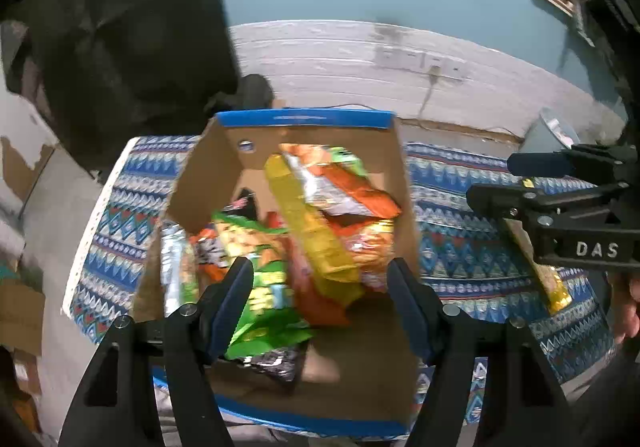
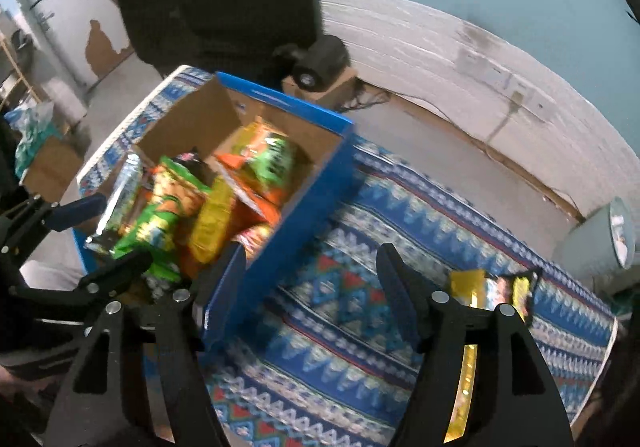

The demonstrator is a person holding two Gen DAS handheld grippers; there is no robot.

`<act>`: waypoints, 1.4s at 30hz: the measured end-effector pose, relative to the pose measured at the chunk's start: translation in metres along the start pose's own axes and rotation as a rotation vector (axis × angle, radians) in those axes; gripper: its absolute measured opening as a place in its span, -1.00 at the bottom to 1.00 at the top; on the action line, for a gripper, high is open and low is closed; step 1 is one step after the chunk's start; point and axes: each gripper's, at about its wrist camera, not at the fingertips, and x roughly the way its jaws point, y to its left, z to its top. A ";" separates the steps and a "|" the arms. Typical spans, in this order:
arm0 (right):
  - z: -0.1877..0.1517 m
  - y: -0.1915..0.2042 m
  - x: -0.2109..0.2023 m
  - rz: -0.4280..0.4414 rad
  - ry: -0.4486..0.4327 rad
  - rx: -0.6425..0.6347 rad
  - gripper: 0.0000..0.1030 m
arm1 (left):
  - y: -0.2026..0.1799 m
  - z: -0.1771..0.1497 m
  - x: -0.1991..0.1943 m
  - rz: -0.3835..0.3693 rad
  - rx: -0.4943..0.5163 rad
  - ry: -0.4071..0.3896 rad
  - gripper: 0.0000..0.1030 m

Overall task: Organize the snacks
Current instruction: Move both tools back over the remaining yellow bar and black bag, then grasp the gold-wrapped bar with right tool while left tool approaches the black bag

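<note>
Two snack packets [image 2: 496, 289] left on patterned cloth [image 2: 360, 327], just right of my right gripper [image 2: 312, 283], jaws wide, empty. Yellow one lies lengthwise toward me. Left gripper [image 1: 320, 287] wide, empty, over snack box [image 1: 312, 119]; right nearer.

One cardboard box [image 1: 224, 151] holds a blurred heap of snack packets [image 1: 312, 215]; two more packets [image 2: 496, 289] lie outside it.

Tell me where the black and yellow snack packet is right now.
In the right wrist view, the black and yellow packet lies on the patterned cloth, right of the cardboard box.
</note>
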 end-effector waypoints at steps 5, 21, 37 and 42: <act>-0.016 -0.030 -0.007 -0.040 0.007 0.030 0.34 | -0.030 0.001 0.001 -0.028 0.065 0.003 0.37; -0.073 -0.112 -0.004 -0.112 0.076 0.125 0.34 | -0.115 0.000 0.023 -0.109 0.200 0.038 0.44; -0.115 -0.150 0.056 -0.095 0.211 0.167 0.34 | -0.154 -0.013 0.096 -0.118 0.271 0.132 0.44; -0.128 -0.158 0.075 -0.098 0.247 0.170 0.34 | -0.158 -0.016 0.112 -0.124 0.273 0.153 0.44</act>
